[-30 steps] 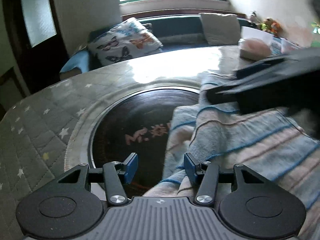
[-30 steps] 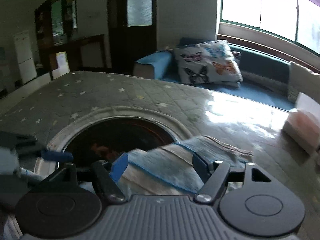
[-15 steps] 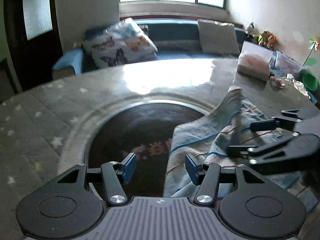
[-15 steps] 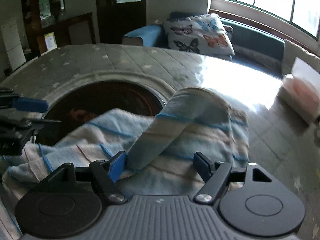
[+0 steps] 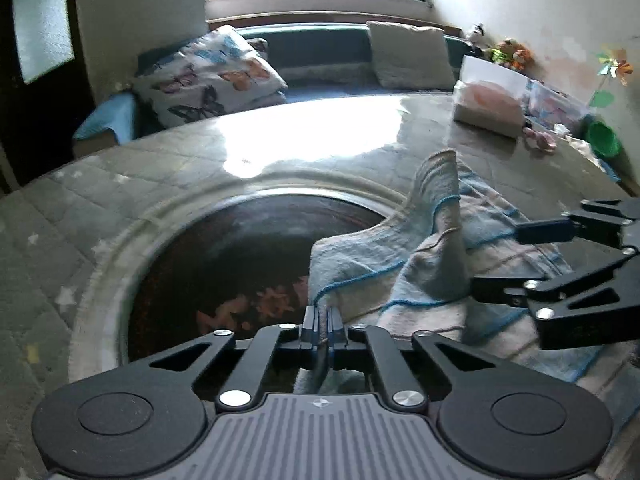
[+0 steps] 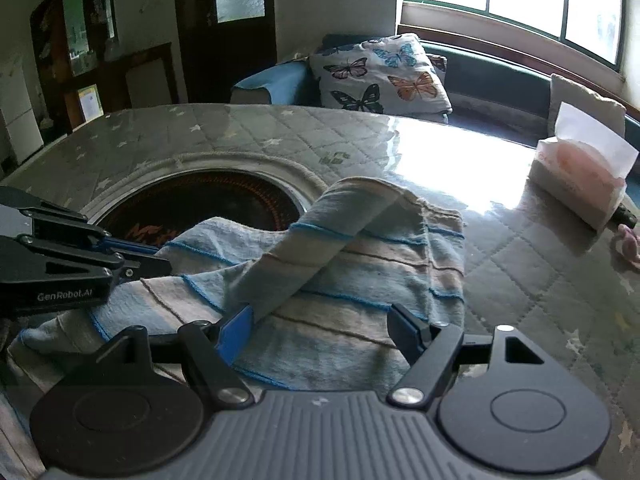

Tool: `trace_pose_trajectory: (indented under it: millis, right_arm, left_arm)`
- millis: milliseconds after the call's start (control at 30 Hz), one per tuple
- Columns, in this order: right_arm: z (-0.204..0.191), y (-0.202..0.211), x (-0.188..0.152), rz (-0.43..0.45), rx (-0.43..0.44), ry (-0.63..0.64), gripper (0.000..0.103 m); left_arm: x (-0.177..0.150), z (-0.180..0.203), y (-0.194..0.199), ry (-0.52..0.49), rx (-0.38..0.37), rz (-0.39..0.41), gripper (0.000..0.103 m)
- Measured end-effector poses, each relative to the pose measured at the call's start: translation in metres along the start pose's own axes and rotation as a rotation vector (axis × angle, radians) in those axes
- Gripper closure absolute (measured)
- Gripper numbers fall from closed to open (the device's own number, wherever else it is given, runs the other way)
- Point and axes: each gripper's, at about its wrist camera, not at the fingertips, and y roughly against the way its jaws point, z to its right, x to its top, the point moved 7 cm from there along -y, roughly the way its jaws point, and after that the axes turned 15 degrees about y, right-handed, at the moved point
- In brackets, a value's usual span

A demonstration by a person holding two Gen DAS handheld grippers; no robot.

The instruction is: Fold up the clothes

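A blue and beige striped cloth (image 5: 432,264) lies rumpled on the round table, partly over the dark centre disc; it also shows in the right wrist view (image 6: 344,272). My left gripper (image 5: 322,322) is shut on the cloth's near edge. In the right wrist view the left gripper (image 6: 132,264) appears at the left, pinching the cloth. My right gripper (image 6: 320,324) is open over the cloth, and a raised fold rests against its left finger (image 6: 236,330). In the left wrist view the right gripper (image 5: 520,264) comes in from the right with its fingers either side of the fold.
The table has a grey quilted star-pattern cover (image 5: 60,240) and a dark round centre disc (image 5: 224,264). A tissue box (image 6: 580,184) stands at the far right with small items and a green bowl (image 5: 602,138). A sofa with a butterfly pillow (image 6: 380,76) is behind.
My left gripper has closed on the cloth's near edge; it was open in both earlier frames. The right gripper has drawn back a little and stays open.
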Motion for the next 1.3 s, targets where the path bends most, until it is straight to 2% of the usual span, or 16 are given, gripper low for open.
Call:
trace_pose_trajectory:
  millis: [67,200,267,333,467,667,767,833,900,967,1067,1133,1200,1233,1267,1300]
  right_arm:
    - [0.002,0.003,0.000,0.007,-0.006,-0.004,0.027]
    - [0.006,0.006,0.001,0.013,-0.018,-0.011,0.026]
    - [0.007,0.005,0.000,0.008,-0.022,-0.014,0.026]
    - [0.008,0.004,-0.001,0.005,-0.020,-0.017,0.026]
    - [0.007,0.000,-0.003,-0.005,-0.019,-0.018,0.026]
    - [0.012,-0.001,-0.006,-0.014,-0.027,-0.031,0.026]
    - [0.014,0.000,-0.007,-0.018,-0.035,-0.029,0.021]
    - [0.014,0.000,-0.006,-0.018,-0.037,-0.029,0.021]
    - [0.013,0.001,-0.006,-0.014,-0.036,-0.029,0.021]
    - [0.013,0.001,-0.005,-0.013,-0.036,-0.027,0.021]
    - [0.013,0.000,-0.003,-0.008,-0.034,-0.026,0.021]
    - [0.012,-0.001,-0.002,-0.007,-0.032,-0.025,0.021]
    - [0.011,-0.003,-0.001,-0.010,-0.030,-0.020,0.021]
    - [0.010,-0.004,-0.001,-0.011,-0.030,-0.018,0.021]
    - [0.010,-0.005,-0.001,-0.013,-0.029,-0.018,0.021]
    - [0.010,-0.007,0.000,-0.014,-0.028,-0.018,0.021]
  left_arm:
    - [0.010,-0.006,0.007,-0.024,0.049,0.059,0.099]
    - [0.037,-0.030,0.022,-0.077,0.220,0.189,0.100]
    - [0.048,-0.044,0.024,-0.097,0.296,0.228,0.100]
    - [0.048,-0.048,0.025,-0.128,0.331,0.240,0.100]
    - [0.022,-0.027,0.028,-0.214,0.258,0.219,0.099]
    - [-0.026,0.018,0.037,-0.270,0.030,0.115,0.094]
    - [-0.036,0.031,0.044,-0.291,-0.031,0.092,0.090]
    - [-0.031,0.029,0.055,-0.260,-0.057,0.116,0.089]
    - [-0.016,0.017,0.064,-0.205,-0.059,0.161,0.084]
    - [0.002,0.000,0.069,-0.147,-0.004,0.204,0.083]
    - [0.029,-0.041,0.067,-0.009,0.094,0.240,0.084]
    - [0.042,-0.068,0.059,0.079,0.155,0.236,0.085]
    - [0.047,-0.086,0.046,0.160,0.146,0.194,0.085]
    - [0.048,-0.090,0.040,0.188,0.119,0.167,0.078]
    - [0.047,-0.091,0.034,0.210,0.093,0.142,0.064]
    - [0.046,-0.091,0.028,0.223,0.081,0.125,0.059]
